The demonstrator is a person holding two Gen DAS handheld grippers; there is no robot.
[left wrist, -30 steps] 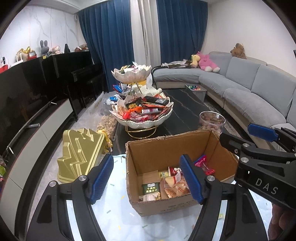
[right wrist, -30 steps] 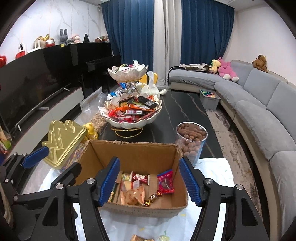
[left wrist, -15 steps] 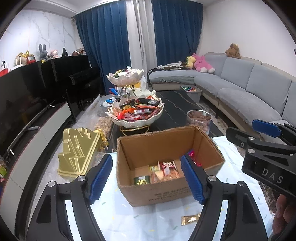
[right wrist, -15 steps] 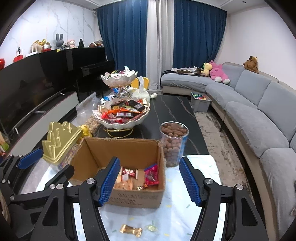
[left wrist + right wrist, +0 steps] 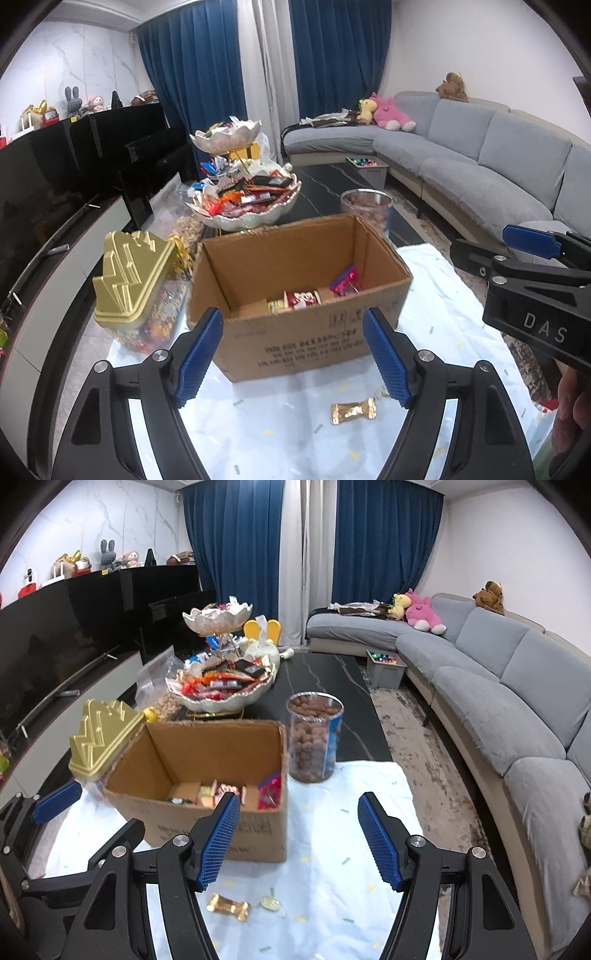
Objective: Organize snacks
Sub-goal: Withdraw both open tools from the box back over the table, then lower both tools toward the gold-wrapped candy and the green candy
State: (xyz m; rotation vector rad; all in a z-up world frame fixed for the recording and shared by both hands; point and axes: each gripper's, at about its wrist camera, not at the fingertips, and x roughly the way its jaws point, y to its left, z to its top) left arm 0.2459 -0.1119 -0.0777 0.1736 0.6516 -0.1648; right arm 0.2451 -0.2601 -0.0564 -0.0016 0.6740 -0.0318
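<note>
Left gripper [image 5: 291, 354]: pitched downward, blue pads apart, jaws opening, nothing between them. Right gripper [image 5: 298, 838]: pitched downward likewise, pads set apart and empty; it also shows at the right edge of the left wrist view, beside the left gripper. Part of a hand [image 5: 572, 402] shows at that view's lower right corner, behind the right gripper's body.

- Brown box [image 5: 295, 332] (black print on its front)
- Gold candy [image 5: 354, 412]
- White cloth [image 5: 332, 849] with small coloured flecks
- Blue curtains [image 5: 236, 546]
- Grey sofa [image 5: 498, 686]
- Gold lid [image 5: 129, 273]
</note>
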